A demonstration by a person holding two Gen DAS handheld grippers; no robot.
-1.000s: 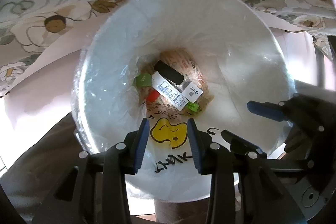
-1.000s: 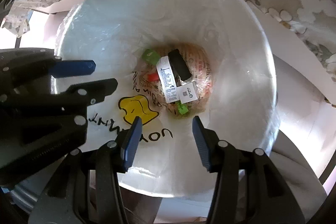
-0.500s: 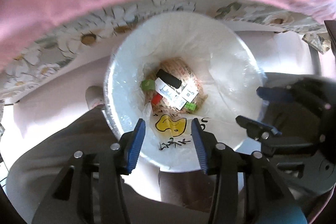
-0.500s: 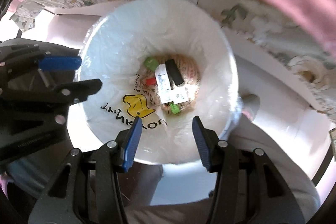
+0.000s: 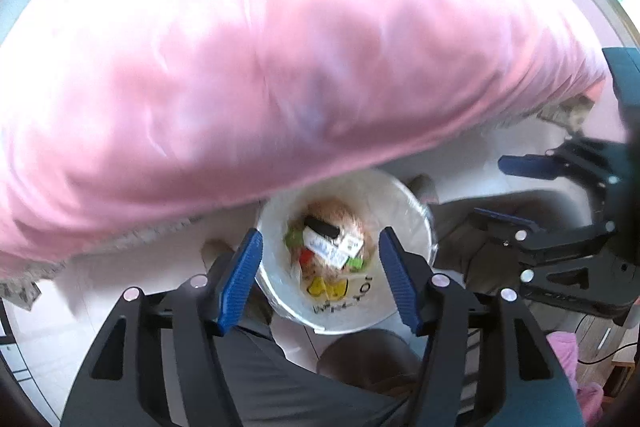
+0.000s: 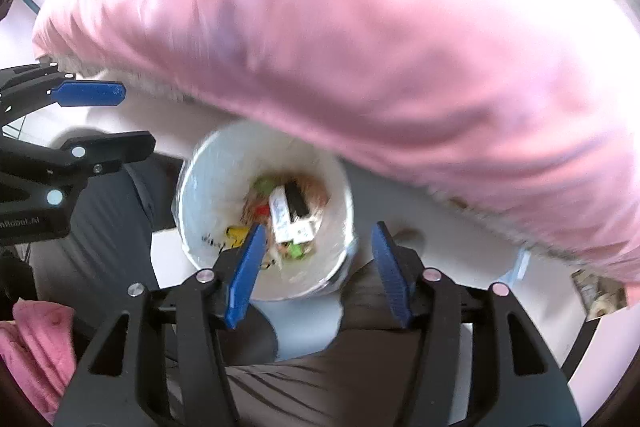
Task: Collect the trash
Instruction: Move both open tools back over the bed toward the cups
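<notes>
Both tongs hang released above the trash bin.

We see the left tongs (image 5: 320, 273) and the right tongs (image 6: 316, 269) with fingers spread wide, grasping nothing. The white-lined trash bin (image 5: 404, 203) sits on the floor below them, between the person's legs, holding the trash (image 5: 326, 245): wrappers, a white label and a black piece. A pink blanket (image 5: 280, 67) overhangs the bin's far rim.

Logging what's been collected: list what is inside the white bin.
Inside the white bin lie a black bar, a white labelled packet, green scraps, a red piece and a printed wrapper. Anything beneath that pile is hidden.
</notes>
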